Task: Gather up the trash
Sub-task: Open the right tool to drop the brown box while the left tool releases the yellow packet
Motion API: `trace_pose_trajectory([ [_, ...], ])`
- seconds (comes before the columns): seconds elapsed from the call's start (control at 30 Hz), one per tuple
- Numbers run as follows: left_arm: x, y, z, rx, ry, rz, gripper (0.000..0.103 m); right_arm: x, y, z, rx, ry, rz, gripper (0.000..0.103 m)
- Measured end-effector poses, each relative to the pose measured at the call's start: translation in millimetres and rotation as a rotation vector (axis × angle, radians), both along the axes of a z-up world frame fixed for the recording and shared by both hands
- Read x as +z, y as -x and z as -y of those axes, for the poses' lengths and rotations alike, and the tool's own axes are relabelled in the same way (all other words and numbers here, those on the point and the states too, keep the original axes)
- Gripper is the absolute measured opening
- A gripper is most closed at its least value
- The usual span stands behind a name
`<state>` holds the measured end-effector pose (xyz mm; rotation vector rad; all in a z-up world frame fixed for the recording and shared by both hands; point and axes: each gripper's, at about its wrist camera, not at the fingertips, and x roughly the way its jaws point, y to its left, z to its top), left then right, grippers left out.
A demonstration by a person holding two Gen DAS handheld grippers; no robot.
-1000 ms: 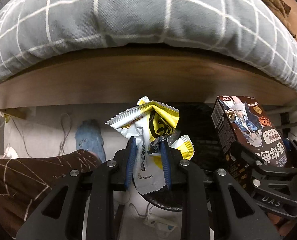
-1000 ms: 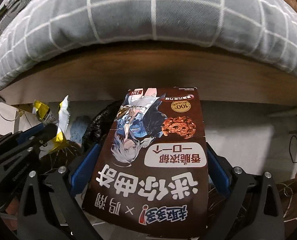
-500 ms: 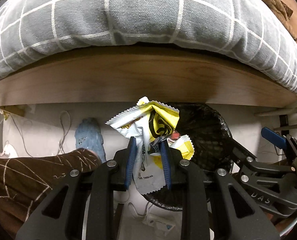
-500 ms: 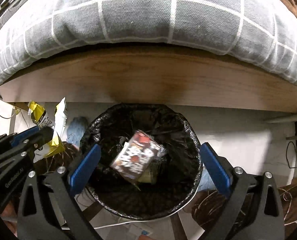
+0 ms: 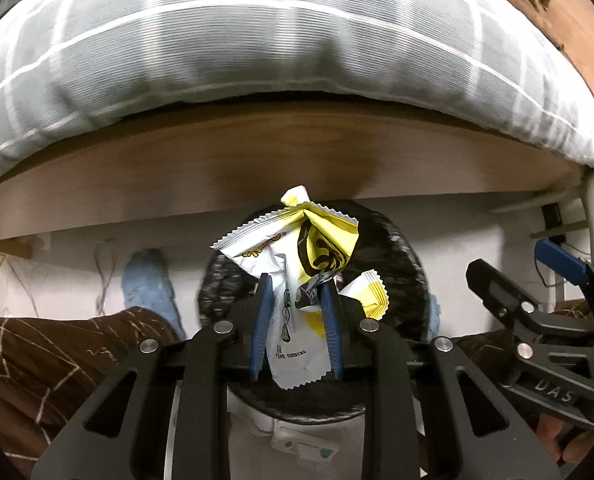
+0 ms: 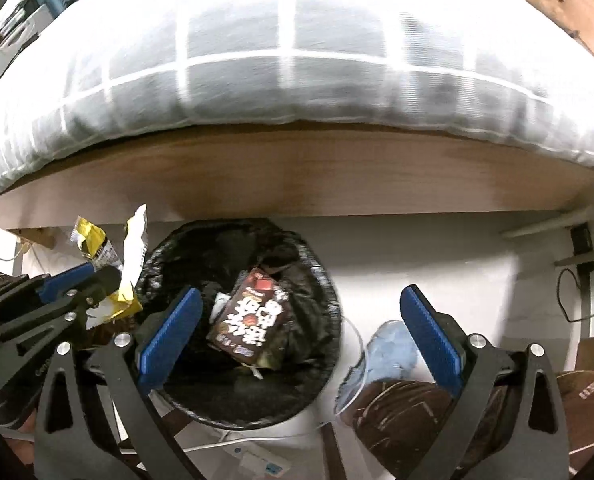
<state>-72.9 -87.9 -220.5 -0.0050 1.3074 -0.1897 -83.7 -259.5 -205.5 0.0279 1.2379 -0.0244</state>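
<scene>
Wrapper (image 5: 297, 280) clenched in left gripper (image 5: 295, 322) over bin (image 6: 317, 280) under wooden table (image 6: 297, 176); right gripper (image 6: 301, 336) released.

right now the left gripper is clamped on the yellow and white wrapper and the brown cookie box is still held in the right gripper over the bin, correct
Not quite. The right gripper stands open and empty; the brown cookie box lies inside the black bin, as the right wrist view shows. The rest holds: the left gripper is clamped on the yellow and white wrapper.

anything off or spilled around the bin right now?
Nothing stands out. The brown snack box lies inside the black-lined bin, nothing on the floor by its rim. The left tool grips a crumpled yellow-white wrapper above the bin; the right tool is open, empty.
</scene>
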Motion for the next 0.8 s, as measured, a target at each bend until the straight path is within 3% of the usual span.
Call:
trace_pose_trajectory([
  [0.37,-16,4,55,-0.086,-0.007,-0.024,0.026,-2,21,57,-0.079,0.004,0.009,0.095],
  [0.47,-20,4,60,-0.095,-0.021,-0.025,0.036,-6,20,65,-0.105,0.0,0.0,0.095],
  [0.6,-22,5,68,-0.097,-0.057,-0.02,0.037,-8,17,65,-0.106,-0.006,0.008,0.095],
  [0.7,-23,7,67,-0.087,-0.06,-0.023,0.052,-8,16,61,-0.097,-0.004,0.011,0.095],
  [0.8,-23,6,62,-0.081,-0.064,-0.015,0.059,-6,14,58,-0.09,-0.006,0.012,0.095],
])
